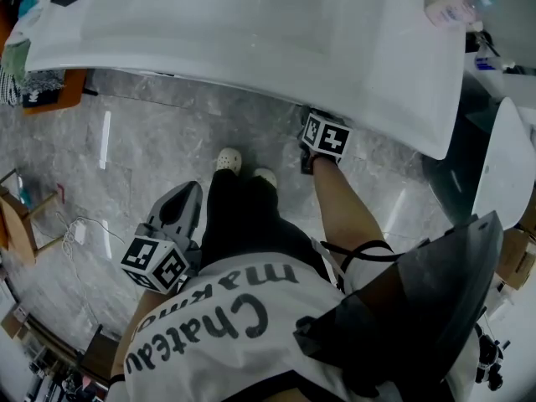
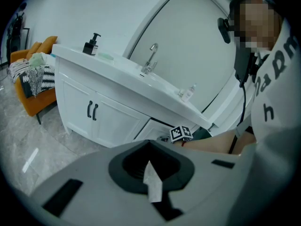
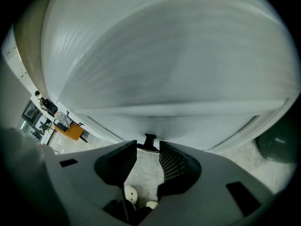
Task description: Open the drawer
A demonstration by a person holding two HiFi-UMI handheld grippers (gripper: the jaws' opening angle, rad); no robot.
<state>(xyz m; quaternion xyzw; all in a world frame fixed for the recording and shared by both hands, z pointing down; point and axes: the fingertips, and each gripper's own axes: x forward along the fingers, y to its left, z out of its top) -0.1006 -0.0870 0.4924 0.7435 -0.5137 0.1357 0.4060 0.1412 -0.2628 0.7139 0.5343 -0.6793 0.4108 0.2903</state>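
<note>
Right gripper view — right claw [image 3: 148, 147], jaws apart, at drawer handle [image 3: 149, 139].

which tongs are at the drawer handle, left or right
The right tongs, open just before the small black drawer handle; the left tongs hang back beside the person's leg.

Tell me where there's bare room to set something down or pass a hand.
Bare: counter between pump and faucet; floor left of the shoes. Crowded: under the counter lip, where the right claw sits at the handle; bin close on its right.
</note>
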